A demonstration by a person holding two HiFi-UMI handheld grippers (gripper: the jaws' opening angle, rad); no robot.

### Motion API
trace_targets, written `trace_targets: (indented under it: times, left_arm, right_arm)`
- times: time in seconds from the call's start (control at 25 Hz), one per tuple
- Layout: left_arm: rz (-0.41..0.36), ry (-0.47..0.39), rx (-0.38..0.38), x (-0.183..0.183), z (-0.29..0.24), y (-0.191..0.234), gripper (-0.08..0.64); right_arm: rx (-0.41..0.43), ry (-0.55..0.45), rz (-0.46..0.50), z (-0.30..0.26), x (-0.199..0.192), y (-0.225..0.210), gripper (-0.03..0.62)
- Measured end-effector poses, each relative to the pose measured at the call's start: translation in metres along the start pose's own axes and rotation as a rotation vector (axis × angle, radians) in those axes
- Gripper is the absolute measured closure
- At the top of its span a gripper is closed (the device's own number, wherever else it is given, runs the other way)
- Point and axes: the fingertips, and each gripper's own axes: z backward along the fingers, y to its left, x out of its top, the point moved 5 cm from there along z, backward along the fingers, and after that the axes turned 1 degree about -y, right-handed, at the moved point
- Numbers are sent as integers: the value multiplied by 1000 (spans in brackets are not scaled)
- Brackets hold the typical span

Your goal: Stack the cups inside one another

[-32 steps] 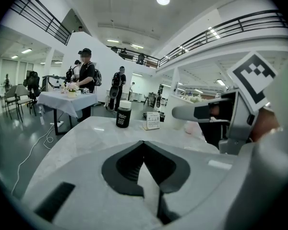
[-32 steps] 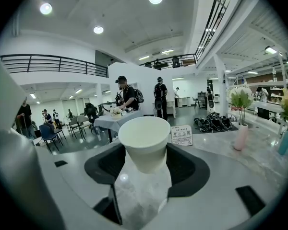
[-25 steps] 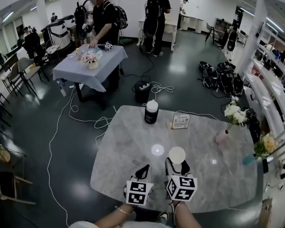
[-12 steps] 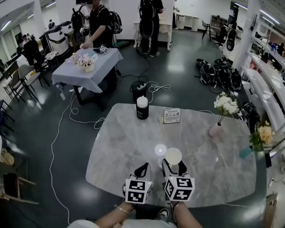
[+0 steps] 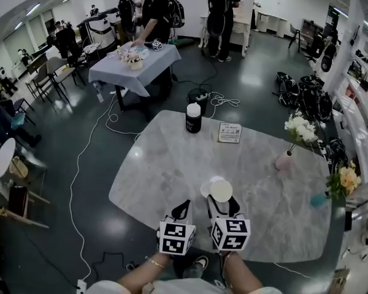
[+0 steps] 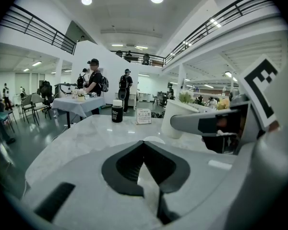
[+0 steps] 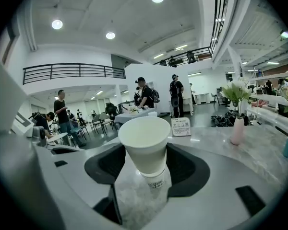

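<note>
Pinching the white paper cup (image 5: 221, 190) upright, mouth up, my right gripper (image 5: 222, 201) holds it near the grey marble table's (image 5: 165, 164) front edge. My left gripper (image 5: 184, 204), pressed together and empty, sits just left of it. I cannot make out a receiving cup.

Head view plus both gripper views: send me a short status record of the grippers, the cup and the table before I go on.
left gripper: shut, nothing between its jaws
right gripper: shut on white paper cup, upright, mouth up
second cup: unconfirmed; pale round patch beside the held cup, cup or glare, cannot tell
table: grey marble
also on table: black bottle, card sign, vase of white flowers
stacking: not seen done
</note>
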Motion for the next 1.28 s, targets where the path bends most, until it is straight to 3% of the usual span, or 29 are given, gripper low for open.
trace_targets:
  times: [0.44, 1.28]
  left_arm:
    - [34, 30, 32, -6, 6, 16, 565]
    - [77, 120, 16, -33, -36, 43, 565]
  right_arm:
    - [15, 29, 27, -11, -8, 11, 347]
    - [-5, 97, 6, -59, -39, 0, 347]
